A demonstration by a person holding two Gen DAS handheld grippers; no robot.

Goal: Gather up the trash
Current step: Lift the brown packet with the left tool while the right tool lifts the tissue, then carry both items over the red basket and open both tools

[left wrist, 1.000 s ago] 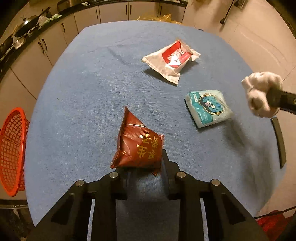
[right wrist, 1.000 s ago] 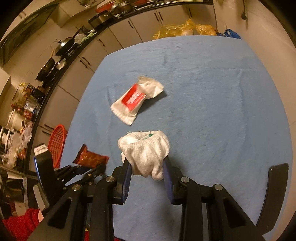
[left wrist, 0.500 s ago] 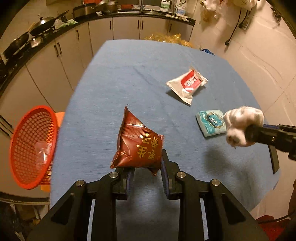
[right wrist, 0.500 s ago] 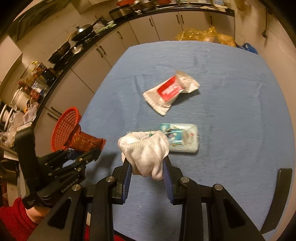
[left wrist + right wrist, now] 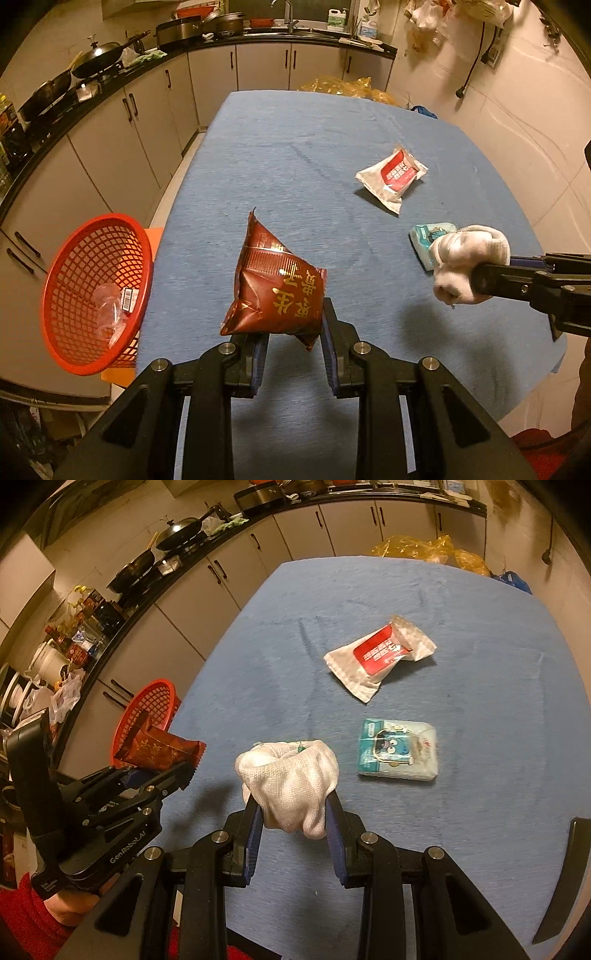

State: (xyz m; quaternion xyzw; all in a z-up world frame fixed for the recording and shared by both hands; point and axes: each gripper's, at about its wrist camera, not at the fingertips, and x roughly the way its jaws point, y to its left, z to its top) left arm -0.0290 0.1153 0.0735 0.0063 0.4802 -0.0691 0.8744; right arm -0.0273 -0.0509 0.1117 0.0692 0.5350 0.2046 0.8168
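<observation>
Four pieces of trash, two in your grip and two on the table.
You hold a dark red snack bag with gold lettering upright, and a balled white cloth. A white packet with a red label and a teal tissue pack lie flat, near each other. The red mesh basket beside the table holds clear plastic.

Dark red bag with gold lettering, white knit glove, blue cloth on the table. White packet shows a red label, teal pack a cartoon face, and the basket is red mesh.
</observation>
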